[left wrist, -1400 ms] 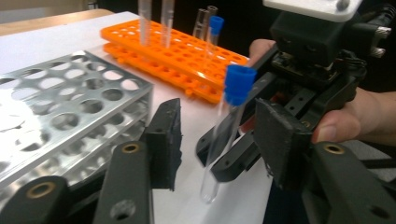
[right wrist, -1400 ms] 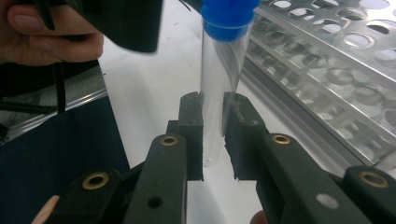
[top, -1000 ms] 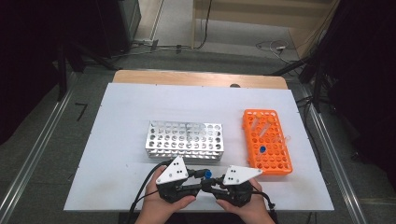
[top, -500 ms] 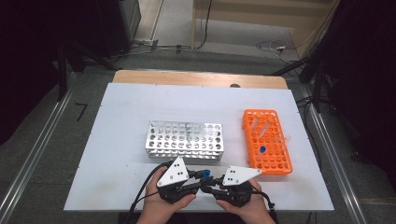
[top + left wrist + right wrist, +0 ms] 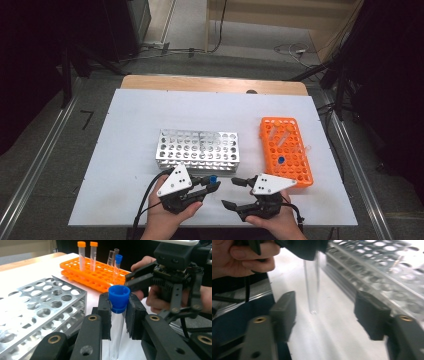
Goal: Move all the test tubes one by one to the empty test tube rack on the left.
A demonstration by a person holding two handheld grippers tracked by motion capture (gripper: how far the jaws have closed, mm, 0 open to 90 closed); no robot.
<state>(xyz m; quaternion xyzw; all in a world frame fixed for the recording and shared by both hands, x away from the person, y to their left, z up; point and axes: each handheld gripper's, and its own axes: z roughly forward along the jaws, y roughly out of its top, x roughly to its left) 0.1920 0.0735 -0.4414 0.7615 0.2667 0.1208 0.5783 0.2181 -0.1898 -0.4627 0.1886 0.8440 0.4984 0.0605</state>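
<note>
A clear tube with a blue cap (image 5: 119, 296) stands upright between the pads of my left gripper (image 5: 119, 305), which is shut on it just below the cap. From above, the left gripper (image 5: 212, 183) is near the table's front edge with the blue cap (image 5: 213, 178) at its tip. My right gripper (image 5: 233, 193) faces it from the right. Its jaws have just been opening and stand apart with nothing between them. In the right gripper view the tube's clear body (image 5: 312, 290) hangs ahead of the open right gripper (image 5: 325, 315), apart from both pads.
A silver metal rack (image 5: 197, 147) with many holes stands just behind the grippers. An orange rack (image 5: 287, 150) at the right holds several tubes, two with orange caps (image 5: 81, 244) and one with a blue cap (image 5: 118, 258). The white table (image 5: 125, 125) has bare room at the left.
The right gripper's jaws, shut beside the tube's cap before, have spread apart. The tube stays in the left gripper. Neither hand has shifted much.
</note>
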